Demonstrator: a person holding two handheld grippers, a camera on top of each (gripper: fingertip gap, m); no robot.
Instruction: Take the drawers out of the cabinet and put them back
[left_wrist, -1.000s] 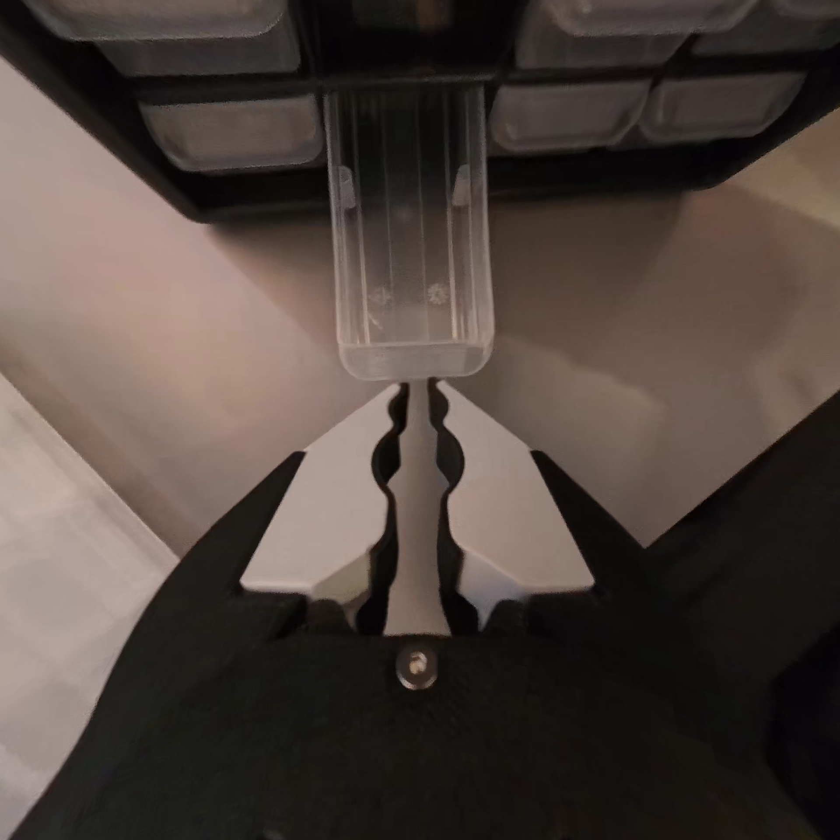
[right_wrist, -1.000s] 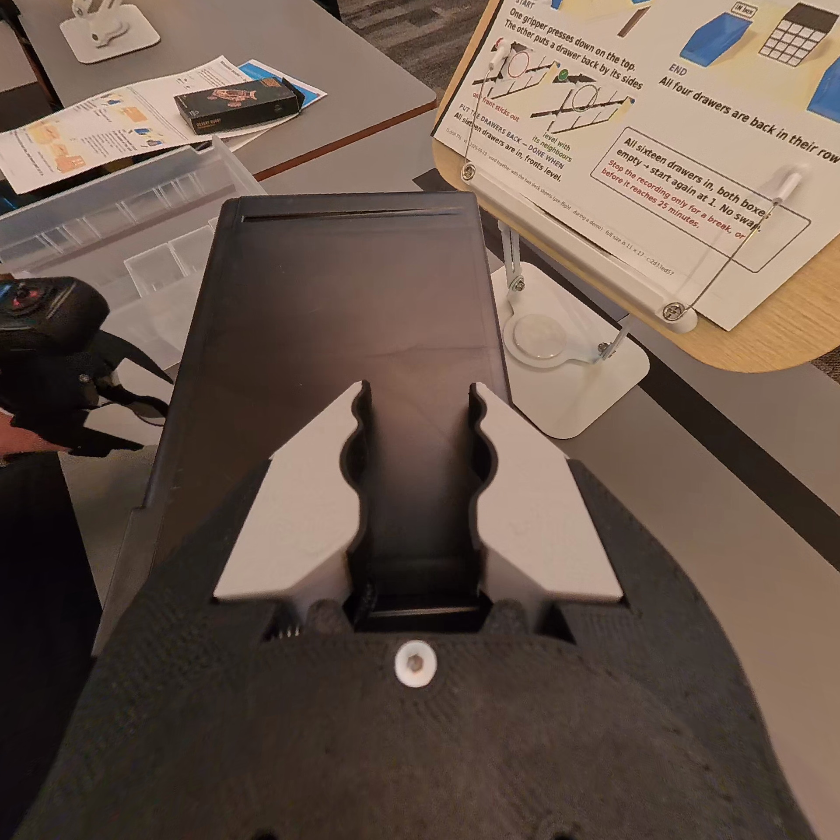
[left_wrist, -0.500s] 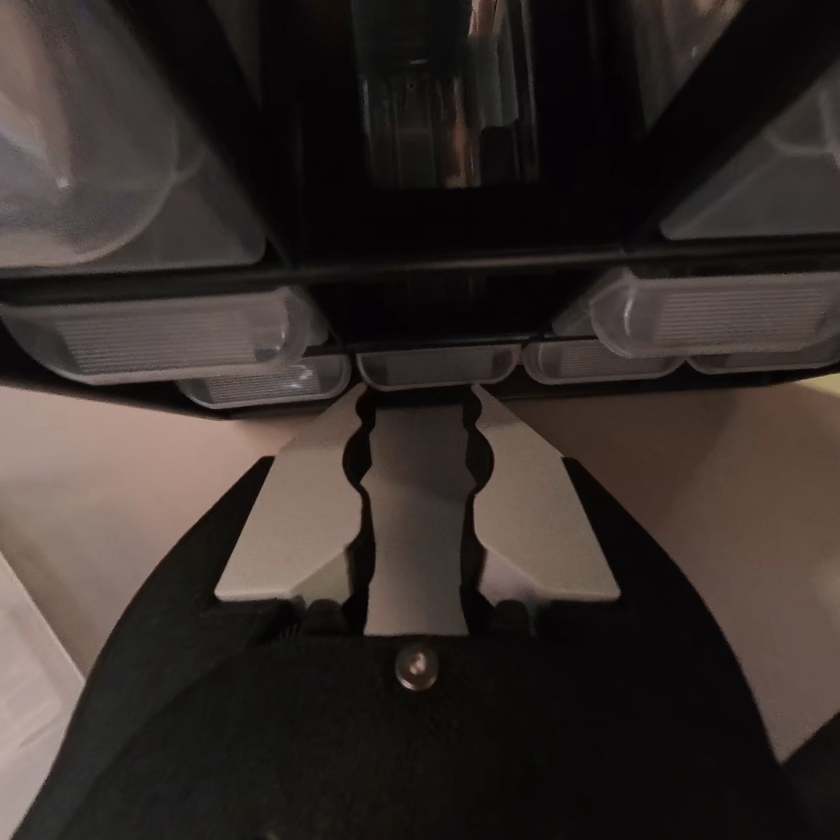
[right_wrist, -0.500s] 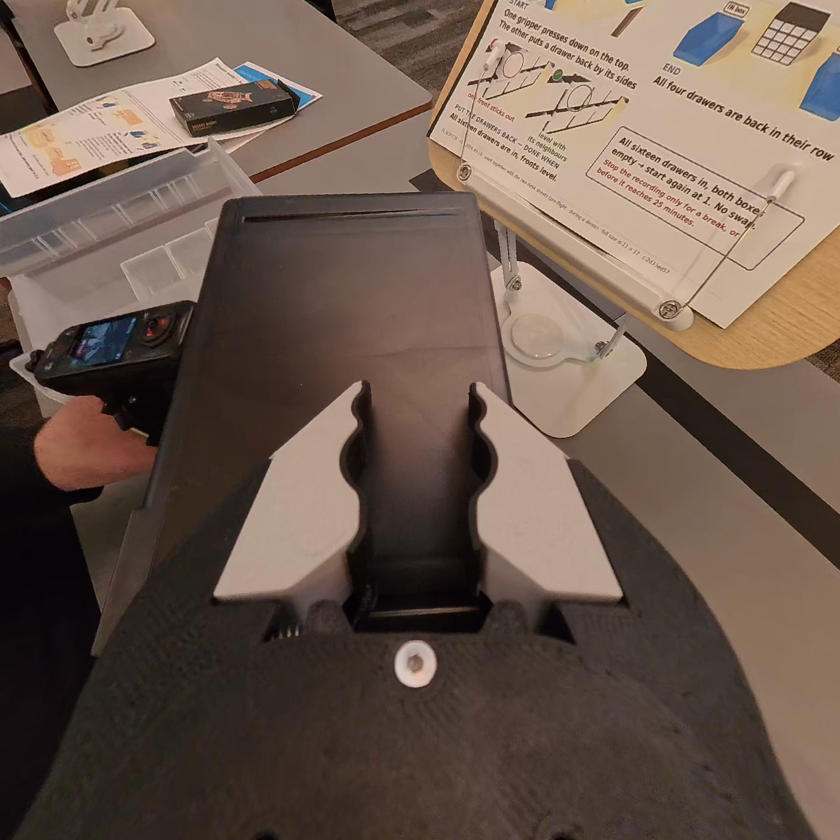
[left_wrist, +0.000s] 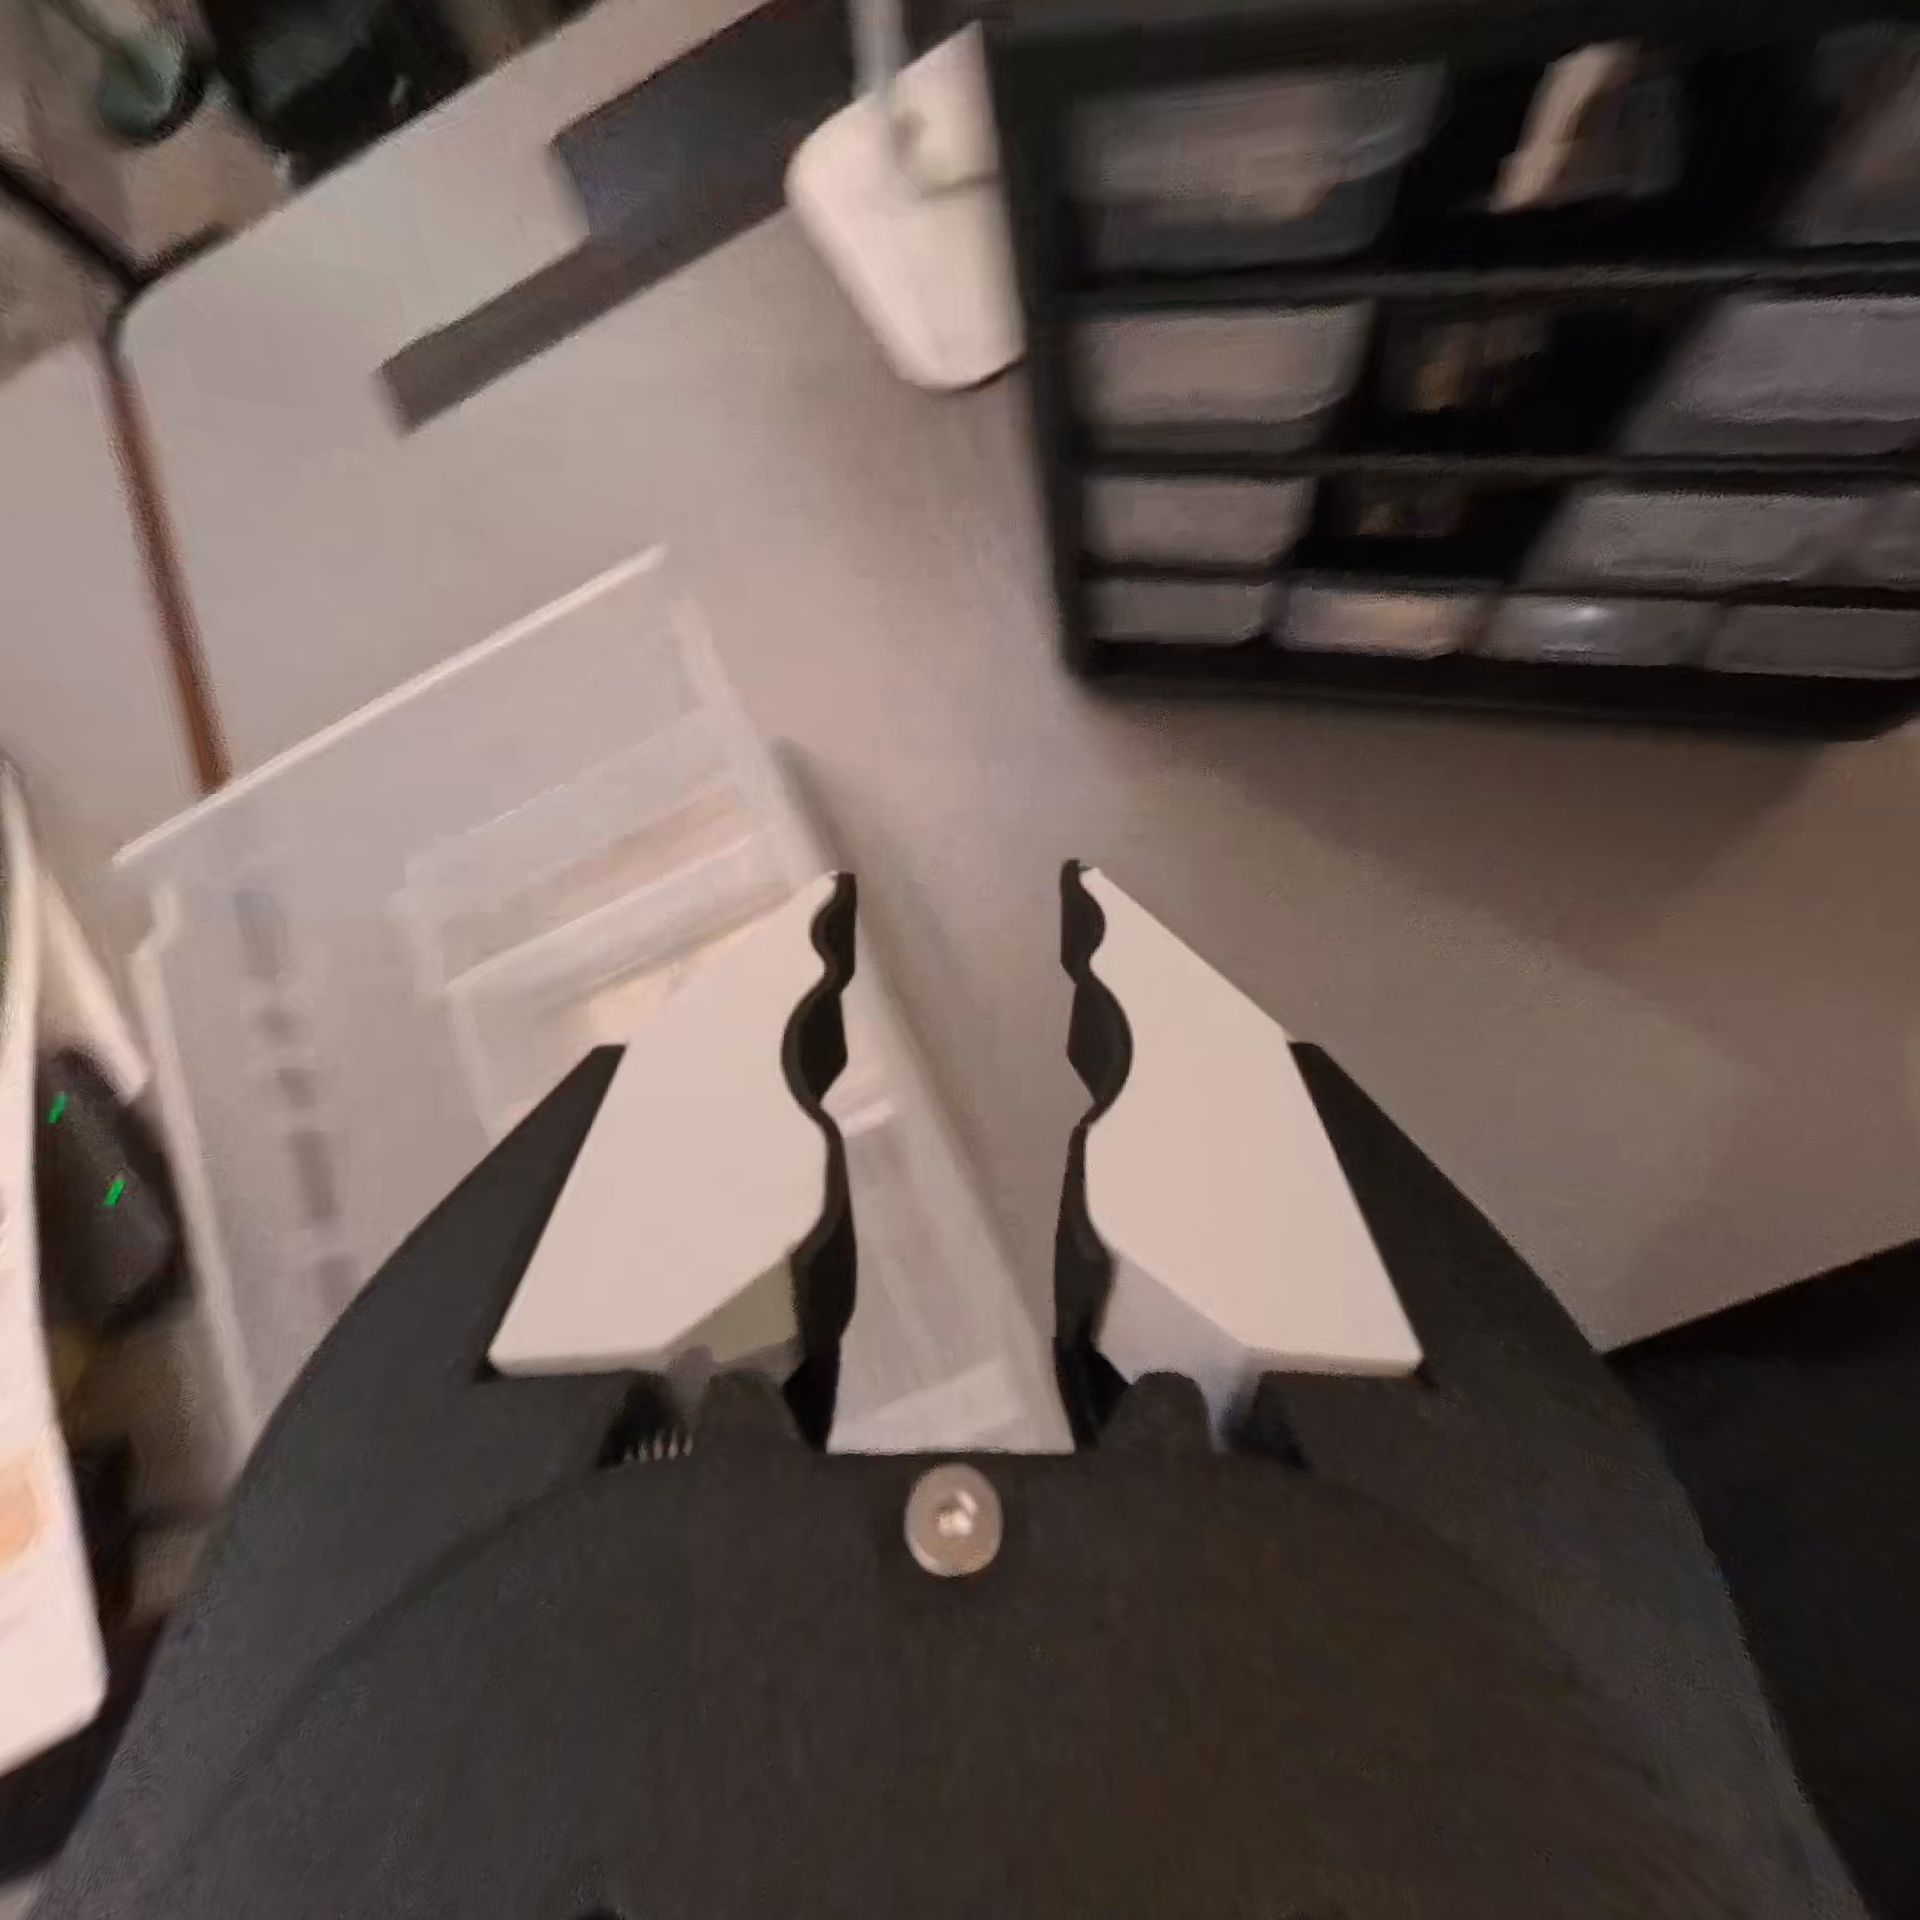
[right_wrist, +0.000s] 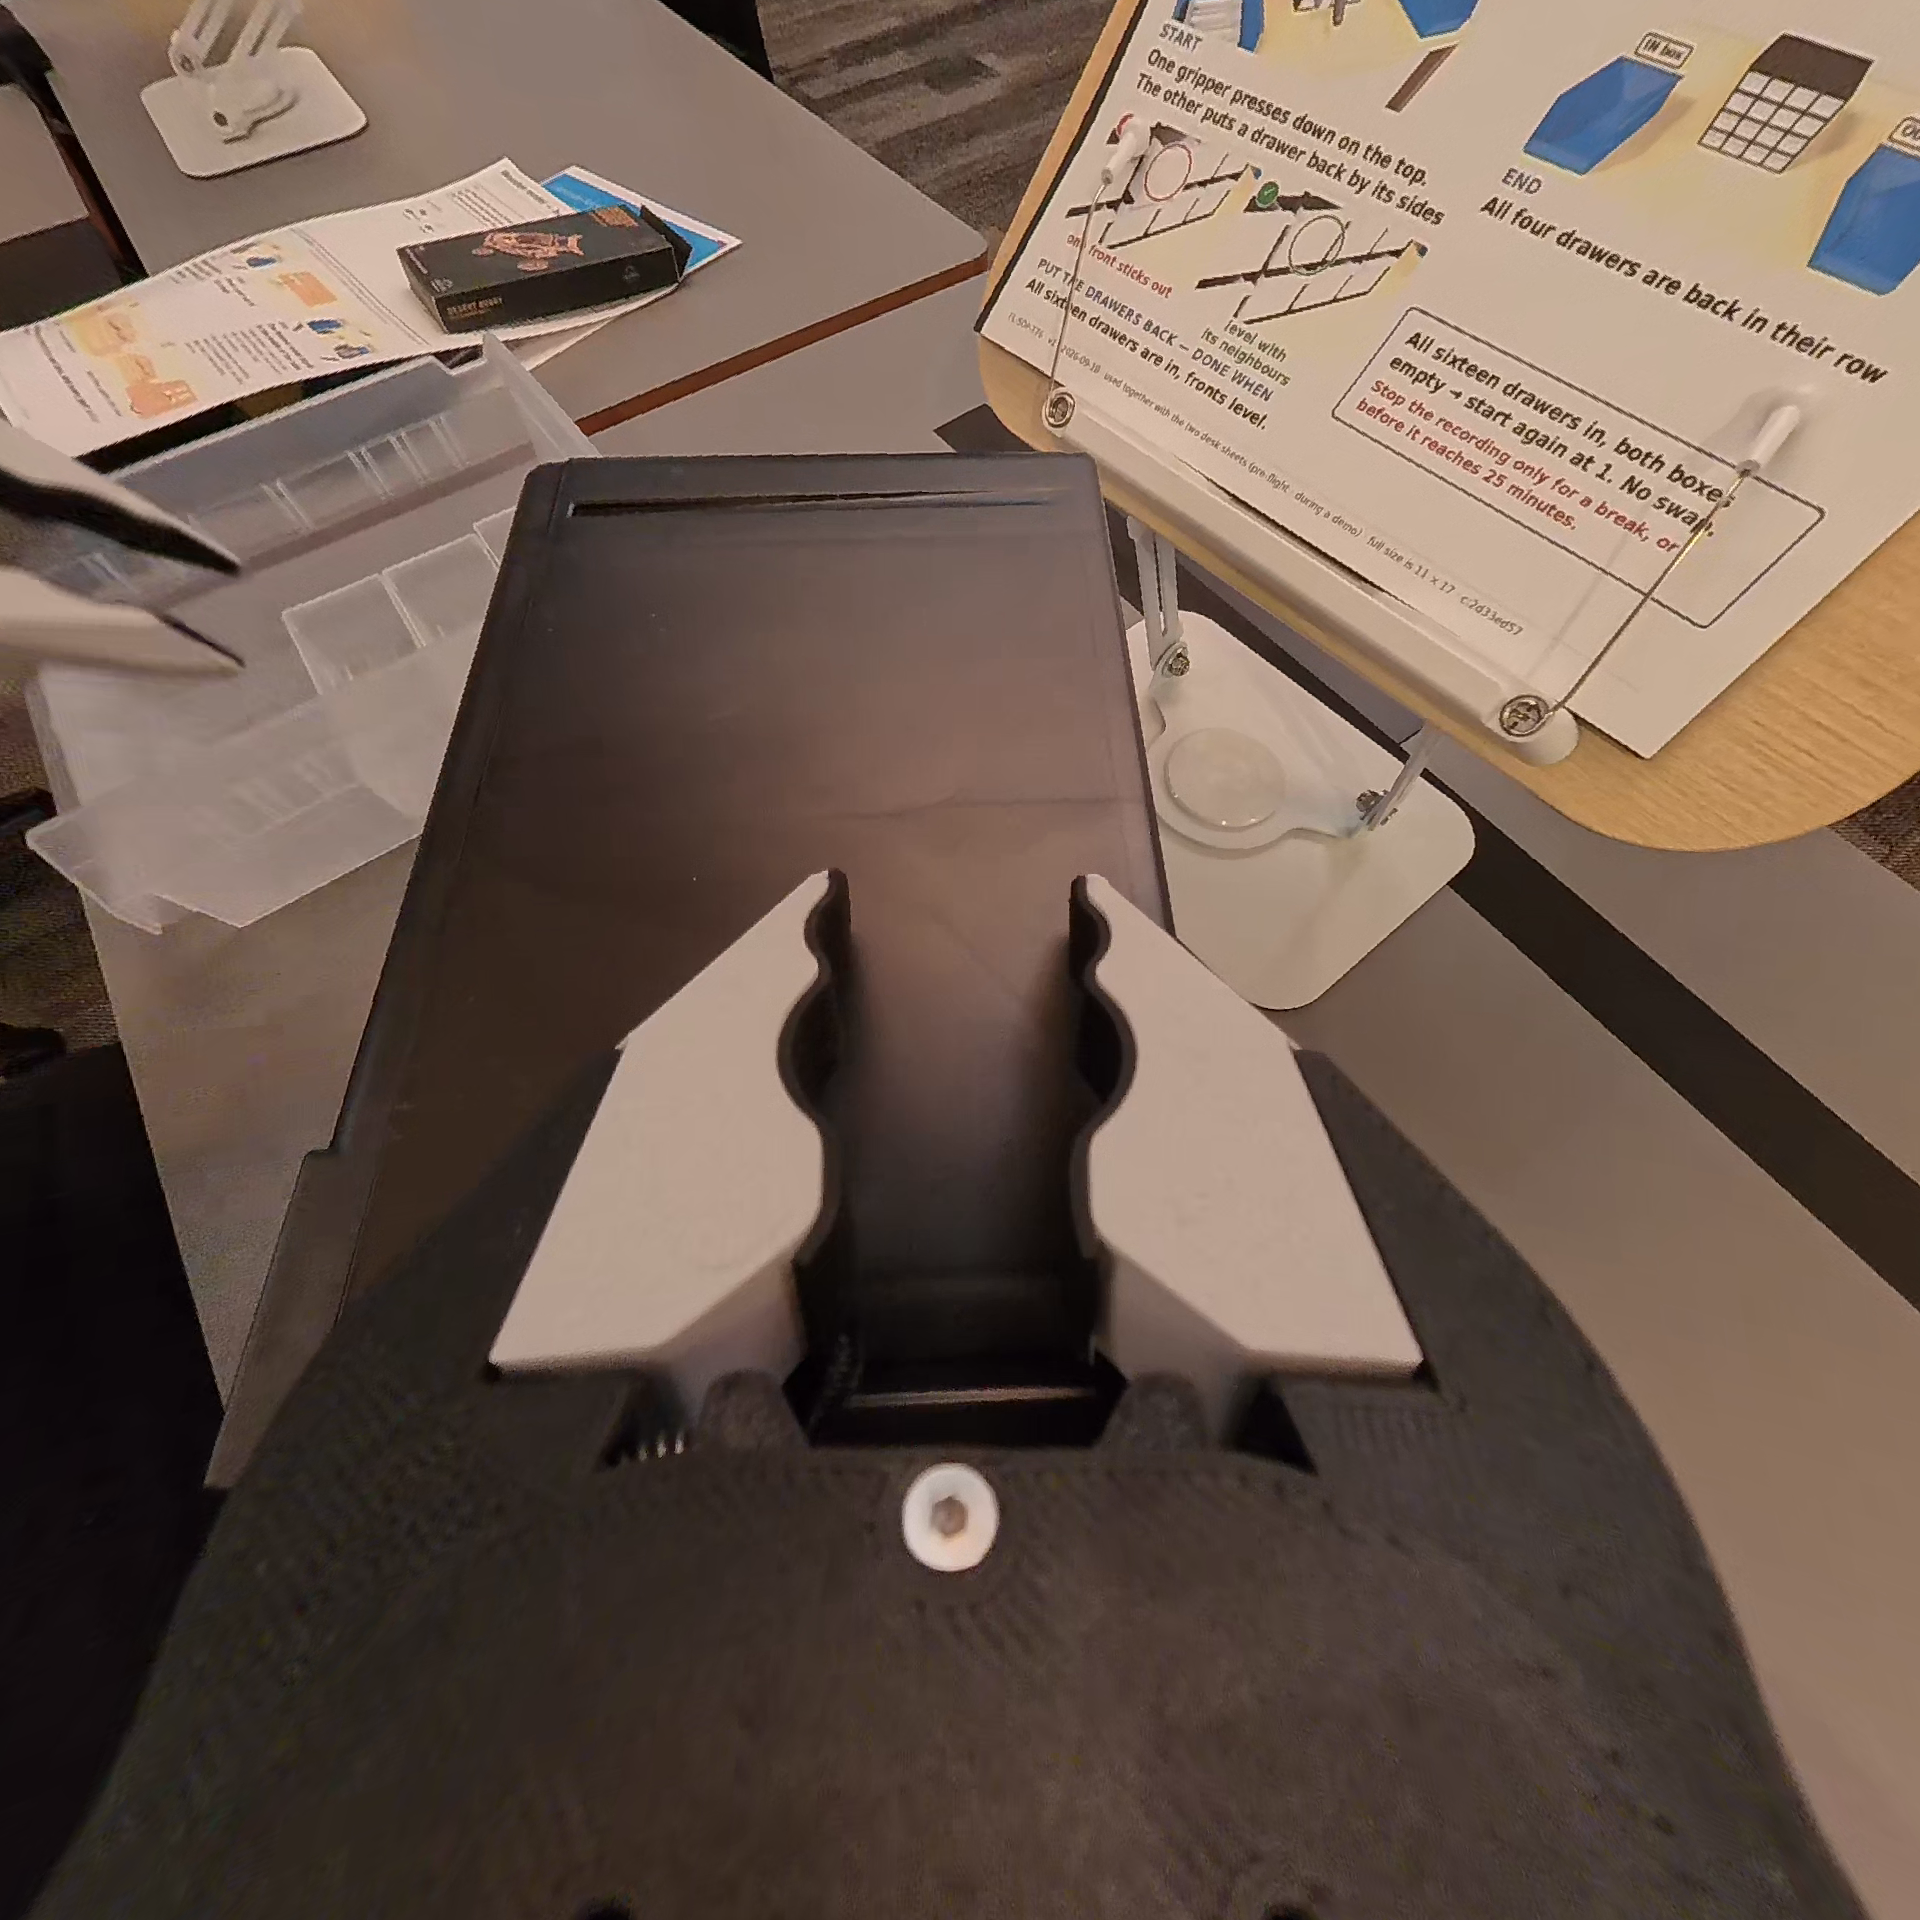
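The black cabinet (left_wrist: 1455, 644) stands at the upper right of the blurred left wrist view, with clear drawers (left_wrist: 1205, 364) in most slots. Two slots (left_wrist: 1455, 364) in its second column look dark and empty. My left gripper (left_wrist: 956, 883) is open and empty, above the table between the cabinet and a clear bin (left_wrist: 208, 935) that holds loose clear drawers (left_wrist: 582, 894). It also shows at the left edge of the right wrist view (right_wrist: 231, 613). My right gripper (right_wrist: 956, 883) is open and sits over the cabinet's black top (right_wrist: 810, 675).
A tilted board with an instruction sheet (right_wrist: 1455, 364) stands on a white base (right_wrist: 1309, 883) right of the cabinet. The clear bin (right_wrist: 260, 831) lies left of it. A small black box (right_wrist: 540, 260) and papers lie on the far table.
My left gripper pushed a clear drawer into a bottom-row slot, opened, then pulled back and swung left toward the clear bin. My right gripper has stayed on the cabinet top.
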